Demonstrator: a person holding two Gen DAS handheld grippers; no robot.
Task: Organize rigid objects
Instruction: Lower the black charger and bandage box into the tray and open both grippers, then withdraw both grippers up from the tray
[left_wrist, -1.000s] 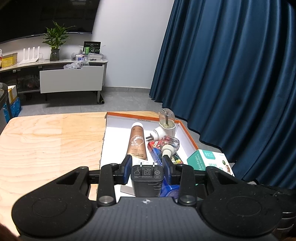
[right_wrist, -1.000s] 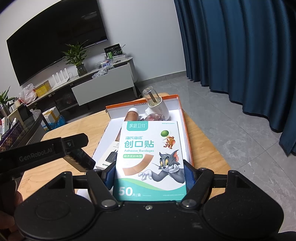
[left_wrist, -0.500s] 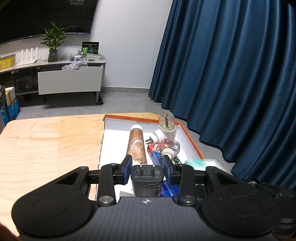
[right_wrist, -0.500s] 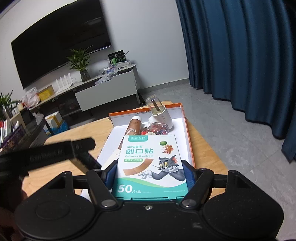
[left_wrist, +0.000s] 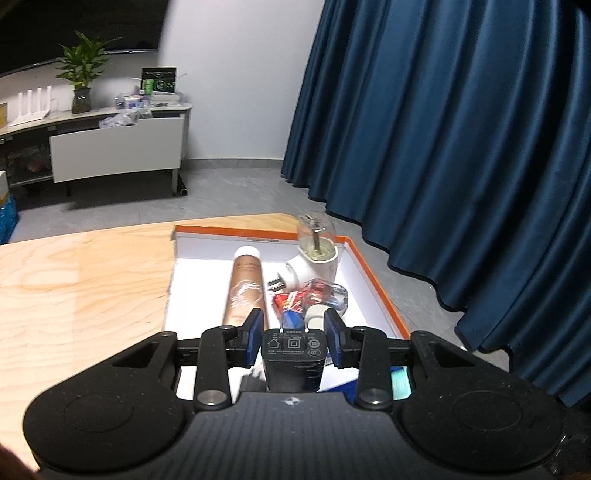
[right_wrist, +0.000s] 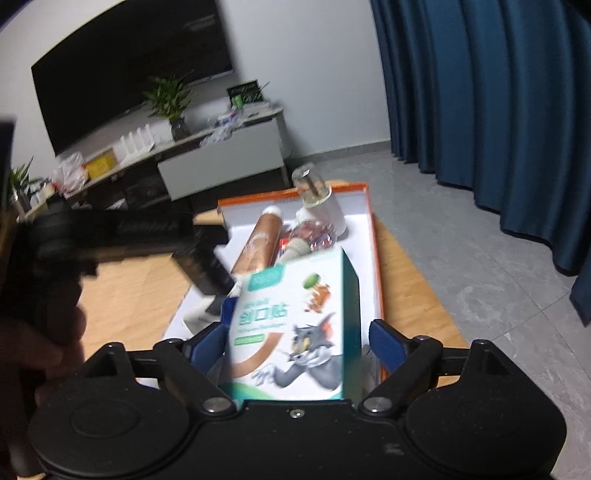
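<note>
1. Placement is the step in hand: both grippers hang over the near end of the orange-rimmed box (left_wrist: 376, 273), which sits at the right end of the wooden table (left_wrist: 81, 280) and already holds several things.

2. The right gripper (right_wrist: 299, 339) has just been opening its jaws, and they now stand wide. The bandage box (right_wrist: 295, 332) sits between them, tilted and blurred, with a clear gap beside the right pad (right_wrist: 384, 343). It looks released into the near right part of the box; whether it has settled flat cannot be told.

3. The left gripper (left_wrist: 293, 332) is clamped narrowly on the black charger (left_wrist: 293, 354), its prongs pointing away toward the far end. The charger is carried above the near part of the box, not yet set down.

4. Further in, the bronze tube (left_wrist: 245, 288) lies lengthwise at centre-left. The white plug-in vaporizer (left_wrist: 314, 258) with its clear bottle stands at the far right, and a second clear bottle (left_wrist: 327, 295) lies on red and blue packets (left_wrist: 290, 304) nearer.

5. The next move likely calls for lifting the right gripper clear without nudging the bandage box.

6. The charger then probably needs lowering into the bare white floor at the near left of the box, beside the tube, before the left jaws open.

7. The main risk is crowding: the 2 grippers work close together over the same near corner.
</note>
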